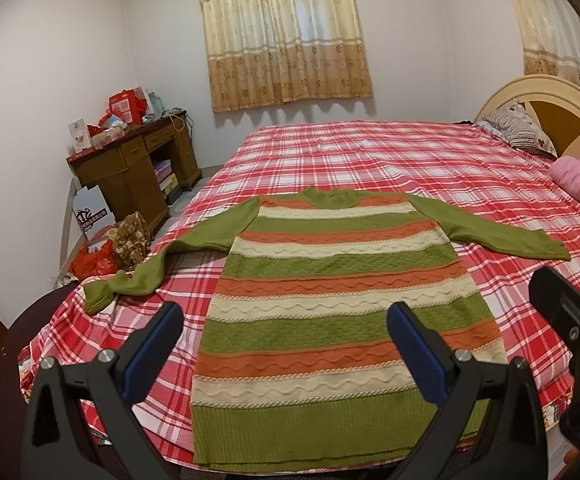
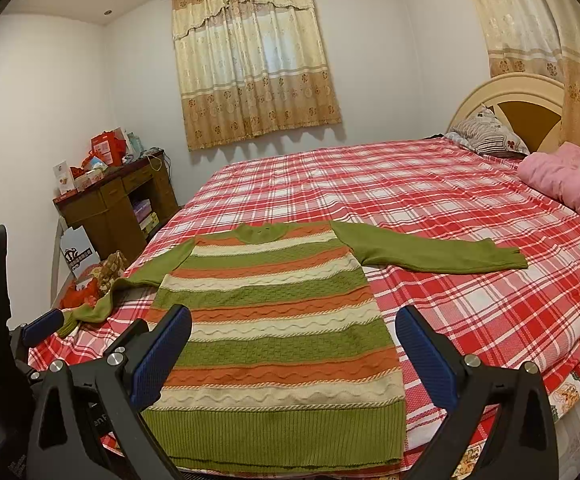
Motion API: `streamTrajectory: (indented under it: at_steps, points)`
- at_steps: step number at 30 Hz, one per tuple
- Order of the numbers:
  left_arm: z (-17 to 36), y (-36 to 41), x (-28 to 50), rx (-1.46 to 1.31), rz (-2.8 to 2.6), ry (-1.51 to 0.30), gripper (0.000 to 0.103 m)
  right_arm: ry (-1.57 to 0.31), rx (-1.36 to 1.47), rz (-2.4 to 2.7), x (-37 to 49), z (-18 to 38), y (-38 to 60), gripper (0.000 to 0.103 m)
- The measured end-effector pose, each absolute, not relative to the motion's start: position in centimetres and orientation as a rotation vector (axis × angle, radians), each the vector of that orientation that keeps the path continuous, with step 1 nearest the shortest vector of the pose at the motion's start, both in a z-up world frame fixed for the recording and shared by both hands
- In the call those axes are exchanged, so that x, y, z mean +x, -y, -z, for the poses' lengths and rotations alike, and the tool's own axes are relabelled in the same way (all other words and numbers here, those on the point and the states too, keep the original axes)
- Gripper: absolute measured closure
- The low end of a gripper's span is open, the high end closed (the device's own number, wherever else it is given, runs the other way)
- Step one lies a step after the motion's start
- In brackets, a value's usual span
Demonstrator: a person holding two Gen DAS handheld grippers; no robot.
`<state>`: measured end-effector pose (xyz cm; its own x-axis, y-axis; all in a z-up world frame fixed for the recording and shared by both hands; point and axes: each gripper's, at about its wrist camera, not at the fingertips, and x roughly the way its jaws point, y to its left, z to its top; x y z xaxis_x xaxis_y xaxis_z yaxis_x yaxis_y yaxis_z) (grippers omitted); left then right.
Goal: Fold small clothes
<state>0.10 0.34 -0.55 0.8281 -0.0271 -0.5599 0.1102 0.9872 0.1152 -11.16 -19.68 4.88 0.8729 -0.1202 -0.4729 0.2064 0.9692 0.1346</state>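
Observation:
A striped knit sweater [image 1: 330,300] in green, orange and cream lies flat, face up, on the red plaid bed [image 1: 370,152], hem toward me and both green sleeves spread out. The left sleeve's cuff [image 1: 98,296] droops over the bed's left edge. My left gripper [image 1: 286,328] is open and empty, hovering above the hem end. My right gripper [image 2: 294,332] is also open and empty above the sweater [image 2: 274,320], and it shows at the right edge of the left wrist view [image 1: 570,308].
A wooden desk [image 1: 138,168] piled with red boxes stands left of the bed, with bags [image 1: 102,256] on the floor beside it. A pink quilt [image 2: 570,180], a pillow [image 2: 486,132] and the headboard [image 2: 510,96] are at the far right. Curtains [image 1: 286,32] hang behind.

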Motion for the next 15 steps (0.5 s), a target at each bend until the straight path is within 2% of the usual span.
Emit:
streamTrajectory:
  at_steps: [15]
  points:
    - [0.63, -0.35, 0.34, 0.130, 0.079, -0.606, 0.000, -0.491, 0.185, 0.165, -11.02, -4.60, 19.42, 0.001]
